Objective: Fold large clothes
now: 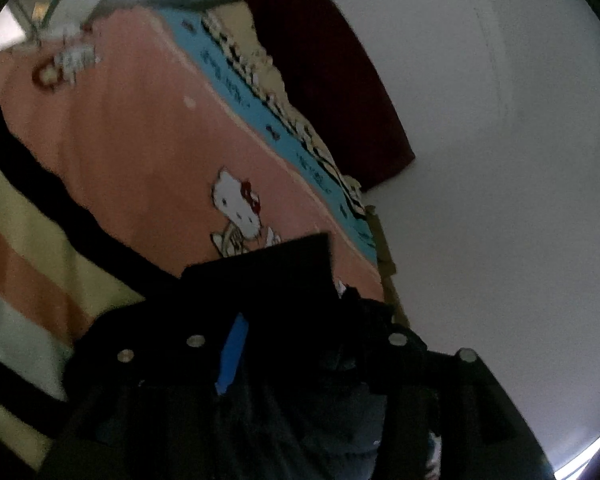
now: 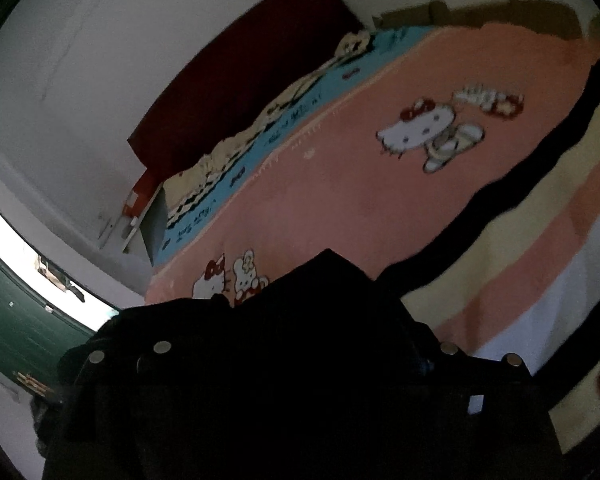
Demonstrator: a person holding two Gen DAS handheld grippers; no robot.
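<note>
A large dark garment [image 1: 276, 272] lies bunched across my left gripper [image 1: 296, 320] and hides its fingertips. The left finger, marked with a blue strip [image 1: 232, 356], and the right finger [image 1: 460, 376] stand apart, with loose cloth between them. In the right wrist view the same dark garment [image 2: 328, 280] is heaped over my right gripper [image 2: 300, 320]. Its fingers [image 2: 500, 376] stand wide apart and their tips are buried in the cloth. Both grippers hover low over a pink cartoon-cat bedspread [image 1: 140, 140], seen in the right wrist view as well [image 2: 380, 200].
A striped cream, peach and black blanket [image 1: 20, 260] [image 2: 540, 260] lies beside the bedspread. A blue patterned band [image 1: 236, 92] and a dark red headboard [image 1: 328, 68] [image 2: 260, 60] run along the white wall [image 1: 500, 160]. A green door [image 2: 16, 320] is at the left.
</note>
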